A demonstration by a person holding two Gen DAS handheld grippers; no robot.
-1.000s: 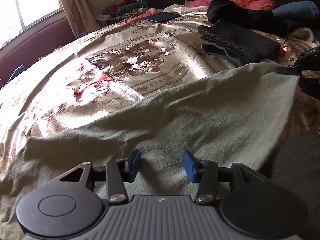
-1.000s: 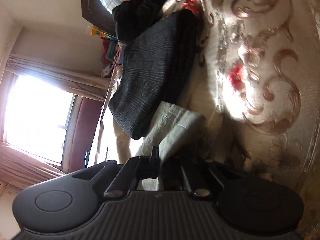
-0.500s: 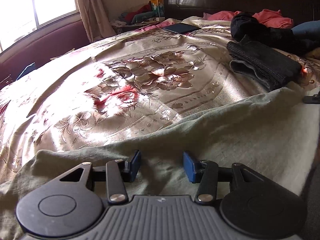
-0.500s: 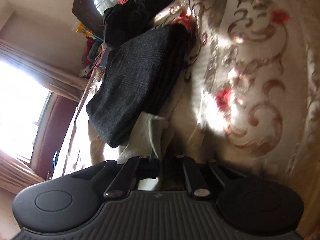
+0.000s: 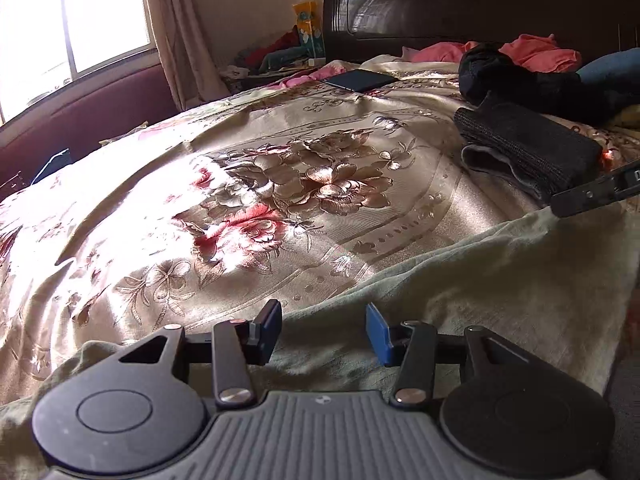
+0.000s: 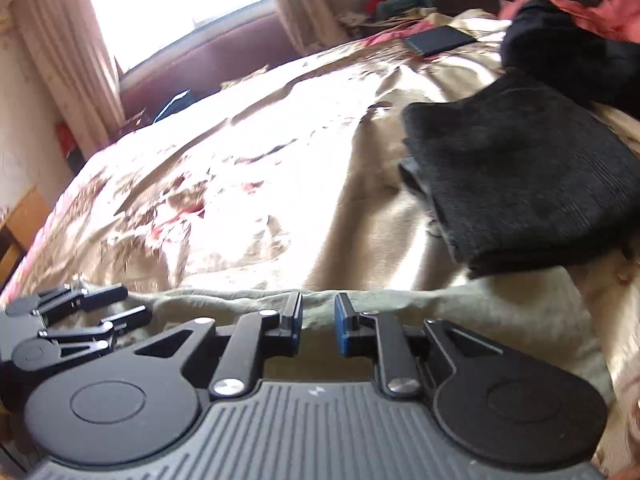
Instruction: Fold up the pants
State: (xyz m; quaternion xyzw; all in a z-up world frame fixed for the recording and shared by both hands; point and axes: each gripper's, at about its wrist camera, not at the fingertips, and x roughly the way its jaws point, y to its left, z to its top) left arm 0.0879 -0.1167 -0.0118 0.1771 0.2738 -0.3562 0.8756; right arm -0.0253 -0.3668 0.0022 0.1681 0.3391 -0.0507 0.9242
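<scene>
The pale green cotton pants (image 5: 460,280) lie spread along the bed's near edge. Both the left hand-held gripper (image 5: 323,332) and right hand-held gripper (image 6: 318,320) hover spread, empty. Pinch matching edge points together, then fold evenly.

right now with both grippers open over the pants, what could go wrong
1. The pants lie flat with a folded far edge; both the left gripper and the right gripper are open, so a shallow pinch may catch only the top layer and undo the fold.
2. The black folded garment sits close beyond the pants on the right; a forward push could bump or snag it.
3. The bedspread is wrinkled; closing low might grab it too.
</scene>
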